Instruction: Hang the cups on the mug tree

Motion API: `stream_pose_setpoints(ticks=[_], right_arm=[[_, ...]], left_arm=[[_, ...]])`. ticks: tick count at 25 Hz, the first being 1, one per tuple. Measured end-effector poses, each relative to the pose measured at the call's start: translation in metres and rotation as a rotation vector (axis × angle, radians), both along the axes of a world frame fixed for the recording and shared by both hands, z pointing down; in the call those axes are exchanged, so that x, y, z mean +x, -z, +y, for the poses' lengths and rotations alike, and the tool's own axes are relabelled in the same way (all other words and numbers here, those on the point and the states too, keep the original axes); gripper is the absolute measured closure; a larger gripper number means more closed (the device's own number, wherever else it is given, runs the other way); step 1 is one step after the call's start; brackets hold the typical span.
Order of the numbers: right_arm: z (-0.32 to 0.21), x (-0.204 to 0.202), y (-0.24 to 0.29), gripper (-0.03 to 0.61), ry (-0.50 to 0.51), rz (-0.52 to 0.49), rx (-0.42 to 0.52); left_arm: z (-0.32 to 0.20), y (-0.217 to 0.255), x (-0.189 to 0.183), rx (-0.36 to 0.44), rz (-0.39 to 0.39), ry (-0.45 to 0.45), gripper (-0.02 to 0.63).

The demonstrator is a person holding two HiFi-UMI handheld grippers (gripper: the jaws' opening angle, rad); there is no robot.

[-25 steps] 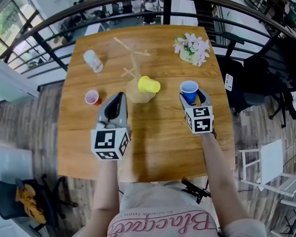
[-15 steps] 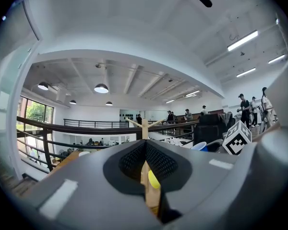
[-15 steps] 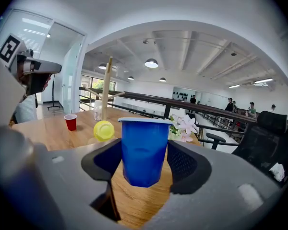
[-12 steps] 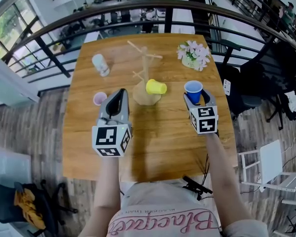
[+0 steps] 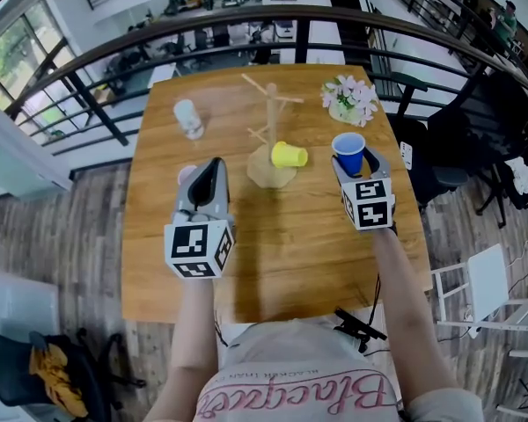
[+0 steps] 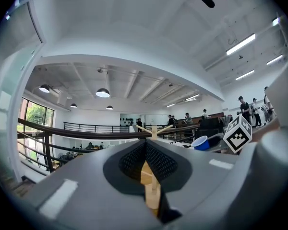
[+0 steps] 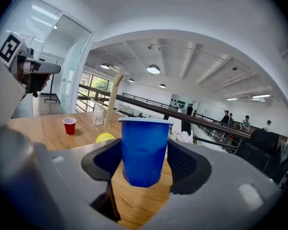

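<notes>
Raised off the wooden table (image 5: 290, 244) since a second ago, the upright blue plastic cup (image 5: 348, 145) stays clamped in the right gripper (image 5: 353, 167), beside the wooden mug tree (image 5: 270, 121), ready for a peg. The left gripper (image 5: 209, 178) waits closed and empty.

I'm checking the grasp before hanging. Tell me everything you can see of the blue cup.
The blue cup looks like smooth plastic, tapered, with a paler rolled rim. It stands upright, mouth up, clamped at mid-wall between the right gripper's dark jaws, apparently held clear of the wooden table.
</notes>
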State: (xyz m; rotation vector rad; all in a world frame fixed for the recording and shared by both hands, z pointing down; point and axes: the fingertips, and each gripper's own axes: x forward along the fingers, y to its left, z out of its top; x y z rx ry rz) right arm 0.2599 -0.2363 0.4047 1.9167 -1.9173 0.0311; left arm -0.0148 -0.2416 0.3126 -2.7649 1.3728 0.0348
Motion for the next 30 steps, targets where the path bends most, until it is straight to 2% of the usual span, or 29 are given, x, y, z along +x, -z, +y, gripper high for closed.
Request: stream_pose_setpoints(ticks=[12, 30], right_arm=[[-0.031, -0.018, 0.053, 0.290, 0.042, 0.184, 0.043], [-0.068, -0.057, 0.080, 0.290, 0.154, 0.749, -0.001]], left_arm=[[-0.016, 0.012, -0.019, 0.031, 0.007, -0.004, 0.603], [-0.031, 0.010, -0.036, 0.032, 0.015, 0.007, 0.603]])
